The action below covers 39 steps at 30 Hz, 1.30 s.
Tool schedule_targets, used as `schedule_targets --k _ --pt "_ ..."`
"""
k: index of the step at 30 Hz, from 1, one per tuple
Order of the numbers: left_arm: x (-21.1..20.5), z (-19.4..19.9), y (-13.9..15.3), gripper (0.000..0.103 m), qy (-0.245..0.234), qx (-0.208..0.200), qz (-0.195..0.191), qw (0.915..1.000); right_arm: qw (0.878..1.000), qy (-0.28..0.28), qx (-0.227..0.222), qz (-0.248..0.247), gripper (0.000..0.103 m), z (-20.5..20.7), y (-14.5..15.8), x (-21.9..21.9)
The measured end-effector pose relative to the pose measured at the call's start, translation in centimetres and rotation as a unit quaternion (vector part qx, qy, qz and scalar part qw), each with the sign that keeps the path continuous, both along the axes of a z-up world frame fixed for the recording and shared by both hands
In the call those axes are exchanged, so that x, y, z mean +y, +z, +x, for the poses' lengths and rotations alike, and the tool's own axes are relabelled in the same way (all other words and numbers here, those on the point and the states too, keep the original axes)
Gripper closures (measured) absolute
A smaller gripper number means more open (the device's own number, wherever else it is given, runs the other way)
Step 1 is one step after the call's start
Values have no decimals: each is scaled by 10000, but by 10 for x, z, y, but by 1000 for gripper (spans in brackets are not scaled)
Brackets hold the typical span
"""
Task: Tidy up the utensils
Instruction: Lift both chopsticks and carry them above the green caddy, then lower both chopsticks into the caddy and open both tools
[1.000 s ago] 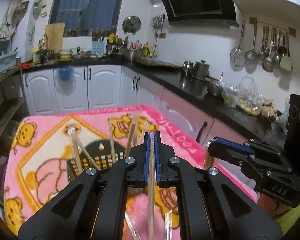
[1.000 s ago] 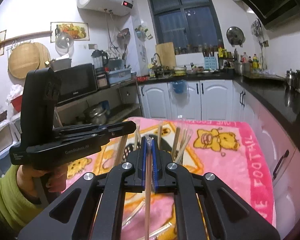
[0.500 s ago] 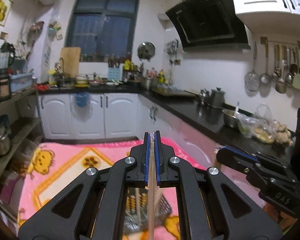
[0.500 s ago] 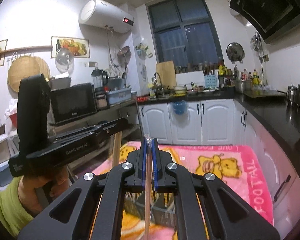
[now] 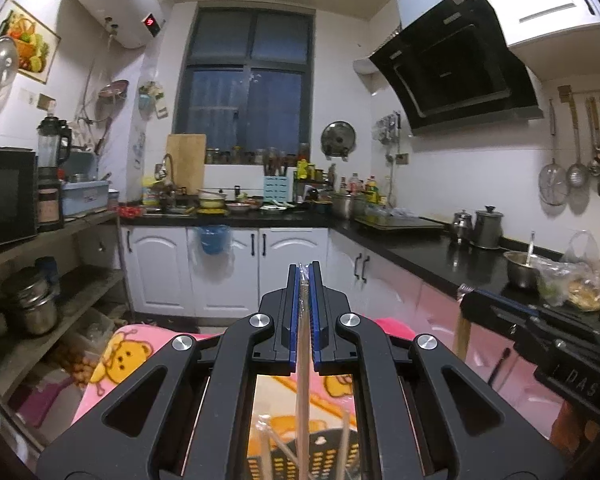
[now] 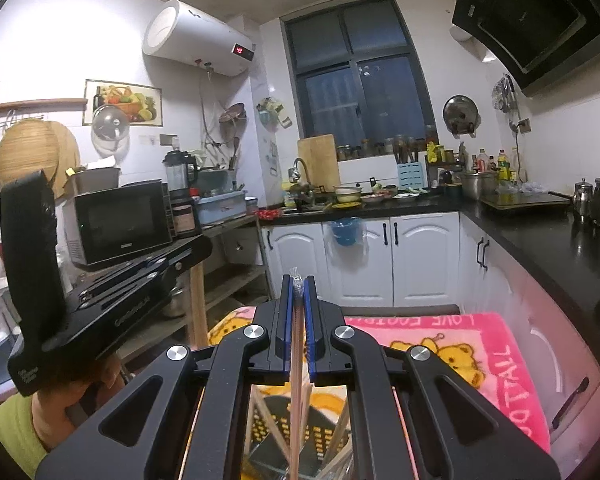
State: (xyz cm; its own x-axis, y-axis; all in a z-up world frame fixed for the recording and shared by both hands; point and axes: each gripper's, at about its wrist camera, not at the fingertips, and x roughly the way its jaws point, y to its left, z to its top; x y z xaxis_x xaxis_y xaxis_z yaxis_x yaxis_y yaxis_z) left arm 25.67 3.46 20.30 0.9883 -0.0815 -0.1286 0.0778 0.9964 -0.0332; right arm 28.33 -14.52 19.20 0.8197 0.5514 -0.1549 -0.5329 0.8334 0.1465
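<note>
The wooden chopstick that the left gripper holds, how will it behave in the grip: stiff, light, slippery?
The chopstick is thin and straight, so probably stiff and light. The left gripper pinches it only near its top, so it may pivot or slip between the blue pads. Its lower end hangs over the black perforated holder, which looks light and might tip if nudged.

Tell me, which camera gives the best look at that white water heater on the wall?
The right wrist view: the water heater shows whole there, its round end and red display plain. In the left wrist view it sits in the top corner, cut by the dark edge.
</note>
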Motion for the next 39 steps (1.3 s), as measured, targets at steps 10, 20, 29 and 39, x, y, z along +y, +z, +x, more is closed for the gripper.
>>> schedule_targets --k 10,20,29,39 --pt "12 24 -34 101 151 55 -34 9999 9995 -303 -13 13 97 30 -20 13" --pt "13 26 -66 101 38 179 -17 9998 9991 -399 -97 78 97 41 -47 20" --pt "21 23 -85 100 -137 435 -174 9988 9994 -317 125 34 97 41 -72 21" --pt "21 16 -101 100 -368 906 -202 9950 9977 -274 593 -156 94 27 -95 10"
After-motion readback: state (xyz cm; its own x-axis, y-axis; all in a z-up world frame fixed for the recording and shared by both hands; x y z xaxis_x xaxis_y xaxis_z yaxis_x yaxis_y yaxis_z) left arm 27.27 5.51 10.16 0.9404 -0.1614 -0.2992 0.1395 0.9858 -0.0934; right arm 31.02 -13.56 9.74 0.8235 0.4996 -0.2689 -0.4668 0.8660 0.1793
